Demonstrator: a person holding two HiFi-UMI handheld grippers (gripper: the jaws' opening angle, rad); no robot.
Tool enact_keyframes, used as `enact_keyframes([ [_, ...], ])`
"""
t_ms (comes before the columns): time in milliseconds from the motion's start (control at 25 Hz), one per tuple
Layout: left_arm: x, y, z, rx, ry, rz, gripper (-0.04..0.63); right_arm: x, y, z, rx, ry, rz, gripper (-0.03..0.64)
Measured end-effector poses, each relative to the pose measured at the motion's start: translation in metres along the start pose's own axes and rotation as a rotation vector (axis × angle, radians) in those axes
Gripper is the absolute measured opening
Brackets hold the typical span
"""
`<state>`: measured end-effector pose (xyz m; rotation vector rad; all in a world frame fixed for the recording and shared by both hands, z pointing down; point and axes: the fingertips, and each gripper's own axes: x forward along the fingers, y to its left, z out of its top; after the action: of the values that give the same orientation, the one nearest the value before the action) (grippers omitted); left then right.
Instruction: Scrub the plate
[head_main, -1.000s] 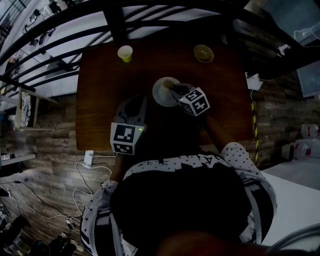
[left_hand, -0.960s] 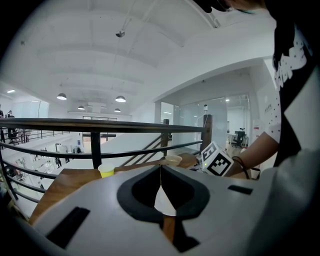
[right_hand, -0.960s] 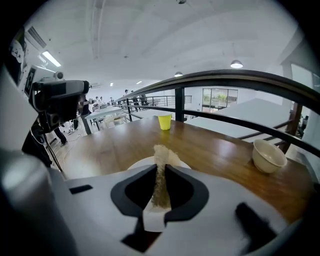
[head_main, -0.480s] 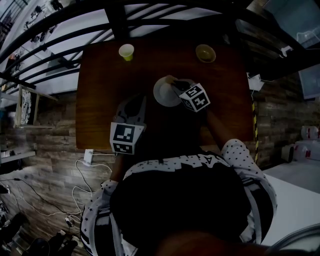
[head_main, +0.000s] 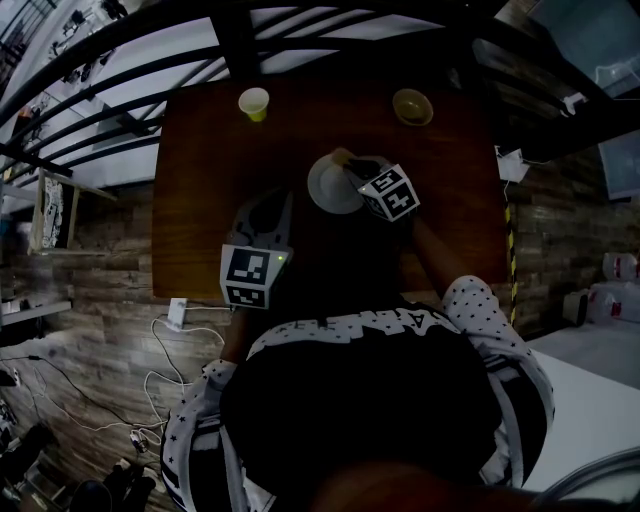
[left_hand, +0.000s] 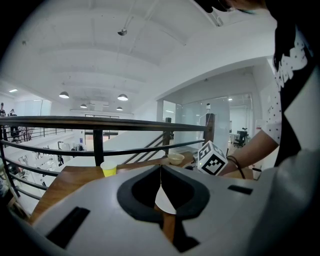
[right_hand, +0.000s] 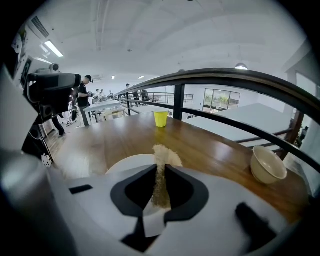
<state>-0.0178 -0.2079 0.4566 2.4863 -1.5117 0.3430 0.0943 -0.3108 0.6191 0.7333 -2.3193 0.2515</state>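
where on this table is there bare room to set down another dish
Bare wood of the table lies left of the plate, between the yellow cup and the left gripper, and on the right side, nearer than the bowl. The middle is crowded: the right gripper holds a scrub pad at the plate.

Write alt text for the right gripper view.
The right gripper pinches a tan sponge over a white plate on a wooden table. A yellow cup stands beyond; a cream bowl sits right.
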Motion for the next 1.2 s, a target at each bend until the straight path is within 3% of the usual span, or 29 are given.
enact_keyframes([
  [1200, 0.003, -0.004, 0.002, 0.002, -0.002, -0.017, 0.014, -0.010, 0.010, -0.021, 0.023, 0.040, 0.017, 0.050],
])
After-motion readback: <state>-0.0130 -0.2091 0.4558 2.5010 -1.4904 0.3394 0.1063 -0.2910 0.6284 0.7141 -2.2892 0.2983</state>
